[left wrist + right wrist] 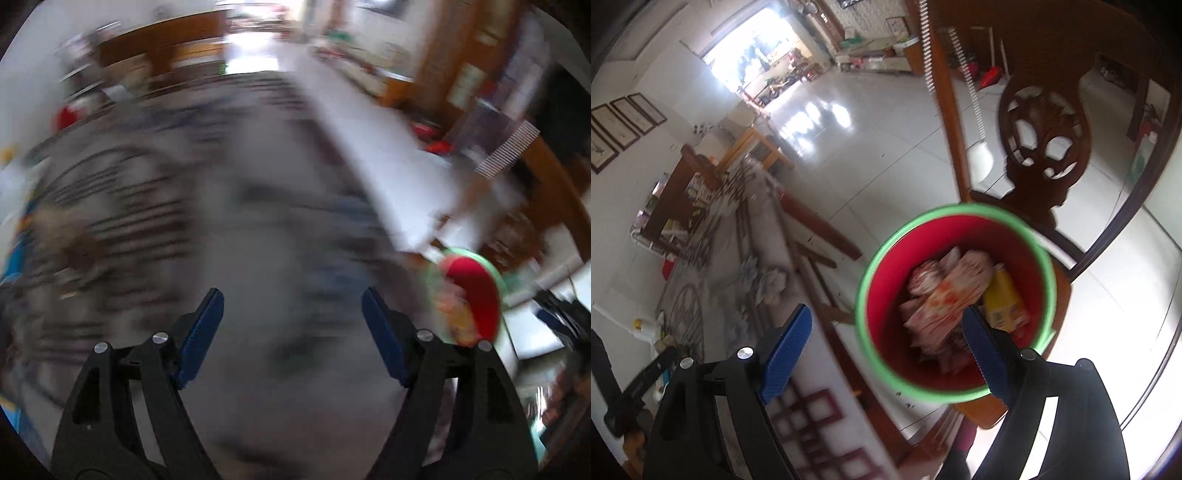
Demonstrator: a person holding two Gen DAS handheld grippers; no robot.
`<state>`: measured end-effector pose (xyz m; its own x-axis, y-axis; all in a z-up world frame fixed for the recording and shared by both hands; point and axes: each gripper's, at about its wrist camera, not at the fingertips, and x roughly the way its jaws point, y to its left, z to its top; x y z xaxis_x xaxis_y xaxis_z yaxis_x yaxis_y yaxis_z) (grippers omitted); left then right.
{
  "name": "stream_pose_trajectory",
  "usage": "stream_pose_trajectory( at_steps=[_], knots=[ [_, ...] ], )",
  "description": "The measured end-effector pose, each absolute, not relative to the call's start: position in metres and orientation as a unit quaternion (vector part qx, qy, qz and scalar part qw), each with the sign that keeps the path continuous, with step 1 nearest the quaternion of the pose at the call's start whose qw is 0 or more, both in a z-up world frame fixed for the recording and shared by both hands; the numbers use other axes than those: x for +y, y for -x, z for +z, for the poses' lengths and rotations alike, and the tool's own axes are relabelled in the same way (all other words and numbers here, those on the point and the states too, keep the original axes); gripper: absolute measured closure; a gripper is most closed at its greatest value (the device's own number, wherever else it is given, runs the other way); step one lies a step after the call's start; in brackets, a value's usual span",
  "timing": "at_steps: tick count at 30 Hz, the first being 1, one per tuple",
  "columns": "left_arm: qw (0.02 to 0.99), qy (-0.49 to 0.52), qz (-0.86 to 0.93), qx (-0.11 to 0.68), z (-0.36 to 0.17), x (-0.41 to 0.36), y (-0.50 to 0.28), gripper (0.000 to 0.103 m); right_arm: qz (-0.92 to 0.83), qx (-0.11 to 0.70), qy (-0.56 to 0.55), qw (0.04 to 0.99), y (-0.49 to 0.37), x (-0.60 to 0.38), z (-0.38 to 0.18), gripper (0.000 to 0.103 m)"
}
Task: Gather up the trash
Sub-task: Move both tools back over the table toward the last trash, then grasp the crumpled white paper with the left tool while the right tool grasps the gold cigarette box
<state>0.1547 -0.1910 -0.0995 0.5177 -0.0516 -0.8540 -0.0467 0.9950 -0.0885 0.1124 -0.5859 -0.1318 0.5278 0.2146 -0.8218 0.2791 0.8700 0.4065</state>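
Observation:
A red bin with a green rim stands on a wooden chair seat beside the table. It holds pink-and-white wrappers and a yellow packet. My right gripper hangs open above the bin's near side, with nothing between its blue pads. A crumpled white tissue lies on the tablecloth to the left. The left wrist view is heavily blurred. There my left gripper is open and empty over the patterned cloth, with the bin to its right.
The table with a grey patterned cloth runs along the left. A carved wooden chair back rises behind the bin. Glossy white floor tiles stretch beyond. Small items and a black object sit at the table's near left end.

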Motion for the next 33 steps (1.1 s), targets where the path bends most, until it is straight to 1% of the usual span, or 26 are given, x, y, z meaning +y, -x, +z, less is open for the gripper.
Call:
stream_pose_trajectory(
  at_steps=[4, 6, 8, 12, 16, 17, 18, 19, 20, 21, 22, 24, 26, 28, 33],
  knots=[
    [0.869, 0.060, 0.084, 0.484, -0.093, -0.089, -0.156, 0.026, 0.000, 0.499, -0.254, 0.829, -0.115, -0.543, -0.134, 0.023],
    [0.870, 0.045, 0.123, 0.475, -0.088, -0.040, -0.164, 0.024, 0.009, 0.504, -0.248, 0.828, -0.117, -0.515, -0.133, 0.023],
    [0.864, 0.056, 0.136, 0.482, -0.090, 0.001, -0.179, 0.022, 0.018, 0.507, -0.240, 0.828, -0.120, -0.487, -0.131, 0.023],
    [0.851, 0.070, 0.115, 0.507, -0.109, 0.042, -0.209, 0.022, 0.045, 0.512, -0.221, 0.829, -0.124, -0.421, -0.124, 0.023],
    [0.835, 0.044, 0.081, 0.543, -0.138, 0.049, -0.231, 0.022, 0.068, 0.515, -0.201, 0.830, -0.125, -0.364, -0.118, 0.023],
    [0.831, 0.045, 0.074, 0.549, -0.145, 0.052, -0.235, 0.030, 0.077, 0.516, -0.198, 0.830, -0.125, -0.344, -0.115, 0.023],
    [0.828, 0.047, 0.069, 0.555, -0.150, 0.053, -0.237, 0.046, 0.081, 0.516, -0.196, 0.830, -0.125, -0.334, -0.114, 0.023],
    [0.827, 0.066, 0.056, 0.556, -0.153, 0.058, -0.236, 0.051, 0.090, 0.517, -0.192, 0.829, -0.126, -0.317, -0.112, 0.023],
    [0.830, 0.076, 0.054, 0.550, -0.152, 0.061, -0.233, 0.058, 0.095, 0.518, -0.189, 0.829, -0.127, -0.305, -0.110, 0.023],
    [0.835, 0.085, 0.048, 0.542, -0.149, 0.066, -0.227, 0.069, 0.104, 0.521, -0.185, 0.827, -0.129, -0.290, -0.109, 0.022],
    [0.837, 0.089, 0.044, 0.539, -0.146, 0.067, -0.223, 0.073, 0.111, 0.525, -0.182, 0.824, -0.132, -0.276, -0.109, 0.020],
    [0.850, 0.105, 0.041, 0.515, -0.132, 0.074, -0.201, 0.077, 0.127, 0.534, -0.185, 0.815, -0.141, -0.252, -0.110, 0.017],
    [0.858, 0.117, 0.042, 0.498, -0.123, 0.080, -0.177, 0.077, 0.145, 0.547, -0.193, 0.802, -0.155, -0.219, -0.113, 0.015],
    [0.865, 0.116, 0.043, 0.485, -0.115, 0.083, -0.143, 0.077, 0.157, 0.564, -0.187, 0.789, -0.172, -0.184, -0.118, 0.015],
    [0.870, 0.105, 0.039, 0.480, -0.112, 0.078, -0.078, 0.077, 0.165, 0.596, -0.153, 0.771, -0.207, -0.108, -0.136, 0.015]
  ],
)
